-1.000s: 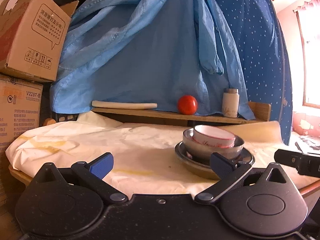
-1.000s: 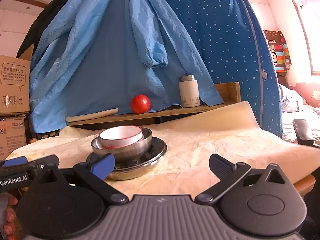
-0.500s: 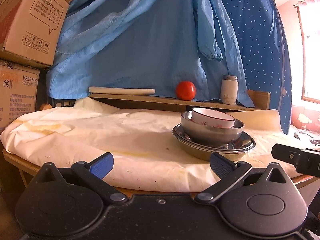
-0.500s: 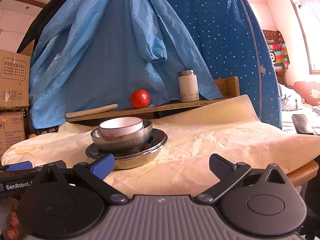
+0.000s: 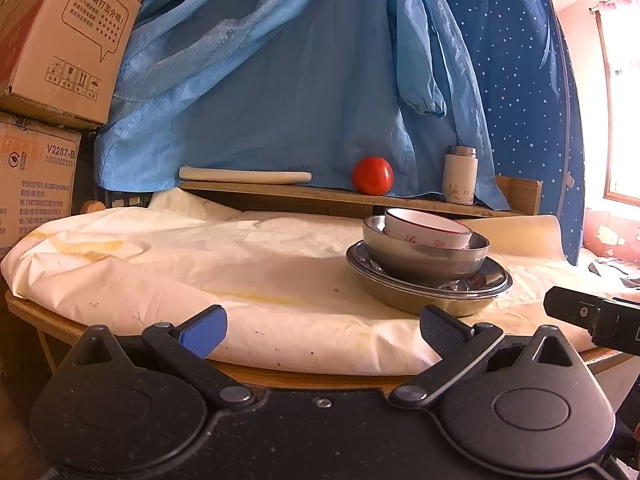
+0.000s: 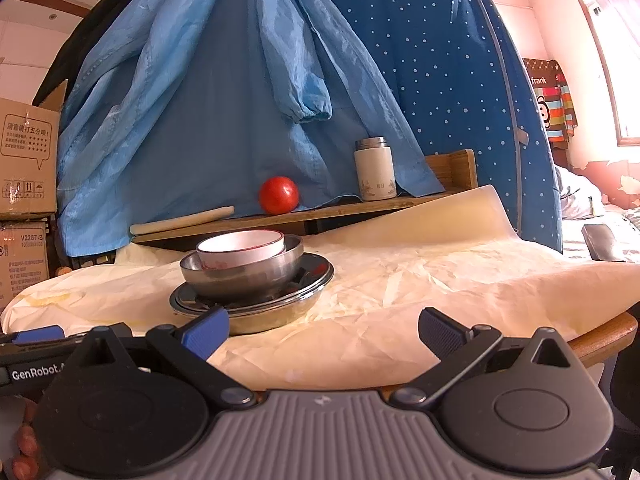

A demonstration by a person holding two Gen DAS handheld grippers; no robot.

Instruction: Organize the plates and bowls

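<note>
Stack looks done: white ceramic bowl with red rim (image 6: 242, 249) sits inside steel bowl (image 6: 244, 274), which rests on nested shiny steel plates (image 6: 256, 304), center-left of right wrist view, right of center in left view, on the cream cloth-covered table (image 6: 440, 280). Left gripper (image 5: 322, 330) spread wide, empty, off the table edge. Right gripper (image 6: 324, 330) likewise spread, empty. Nothing loose visible; likely little left.

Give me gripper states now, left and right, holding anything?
Left gripper: open, empty, short of the stacked dishes.
Right gripper: open, empty, also short of the stack.
</note>
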